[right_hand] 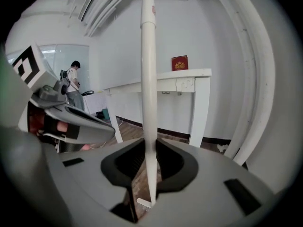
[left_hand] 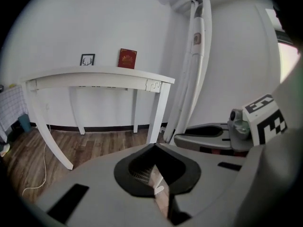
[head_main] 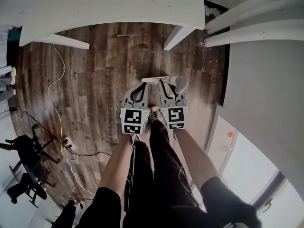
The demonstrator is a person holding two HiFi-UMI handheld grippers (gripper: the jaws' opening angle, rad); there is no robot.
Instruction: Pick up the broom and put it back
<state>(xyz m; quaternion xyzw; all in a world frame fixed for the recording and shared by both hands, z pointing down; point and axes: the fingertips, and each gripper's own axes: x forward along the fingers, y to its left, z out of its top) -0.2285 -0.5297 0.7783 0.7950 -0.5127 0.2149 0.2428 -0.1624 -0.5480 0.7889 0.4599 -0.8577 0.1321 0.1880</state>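
The left gripper (left_hand: 154, 146) is empty with jaws together, and just beside it the right gripper (right_hand: 149, 143) is clamped on the upright broom (right_hand: 148, 79) before the table (right_hand: 184, 74), so pick-up looks done and only the return is left.

White table (left_hand: 94, 75), red card (left_hand: 127, 58) atop

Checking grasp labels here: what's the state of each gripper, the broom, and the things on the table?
Left gripper: shut, empty.
Right gripper: shut on the broom.
Broom: roughly upright, handle between the right jaws.
Red card: standing on the table, against the wall.
Picture frame: standing on the table too.
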